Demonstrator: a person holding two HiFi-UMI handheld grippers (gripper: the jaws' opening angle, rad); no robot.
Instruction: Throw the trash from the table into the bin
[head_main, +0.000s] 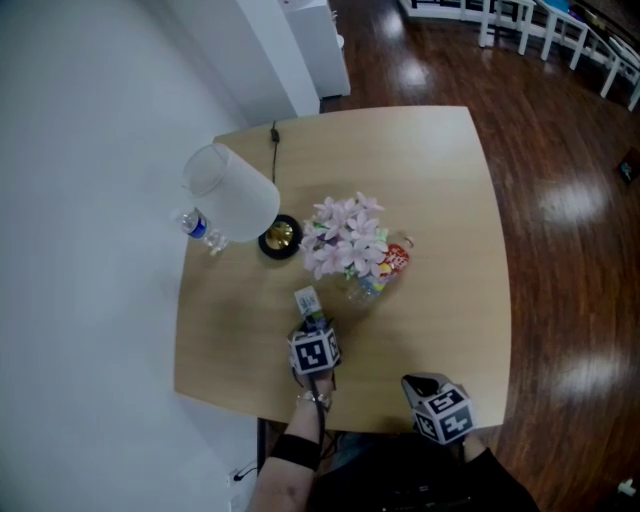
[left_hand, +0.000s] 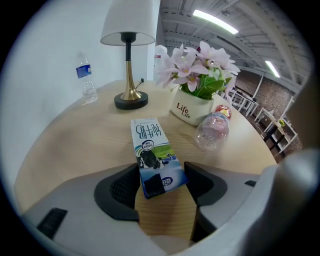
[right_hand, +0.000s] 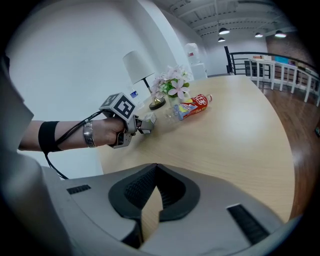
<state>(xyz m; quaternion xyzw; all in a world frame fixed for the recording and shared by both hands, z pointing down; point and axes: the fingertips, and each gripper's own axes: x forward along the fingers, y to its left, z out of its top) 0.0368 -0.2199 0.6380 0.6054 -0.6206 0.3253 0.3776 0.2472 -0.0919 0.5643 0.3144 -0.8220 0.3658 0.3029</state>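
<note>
A blue-and-white milk carton (left_hand: 152, 150) lies flat on the wooden table (head_main: 430, 180), just in front of the flowers. My left gripper (left_hand: 160, 187) has its jaws on both sides of the carton's near end, with the pads against its edges. From above, the left gripper (head_main: 312, 320) sits at the table's near middle with the carton (head_main: 307, 299) poking out ahead. A crushed clear plastic bottle (left_hand: 214, 129) with a red label lies beside the flower pot. My right gripper (right_hand: 156, 166) is shut and empty, low over the near right edge (head_main: 422, 384). No bin is in view.
A white pot of pink flowers (head_main: 345, 235) stands mid-table. Left of it are a lamp (head_main: 230, 190) with a white shade and brass base, its cord running back, and an upright water bottle (head_main: 200, 228). A white wall borders the left; dark wood floor lies to the right.
</note>
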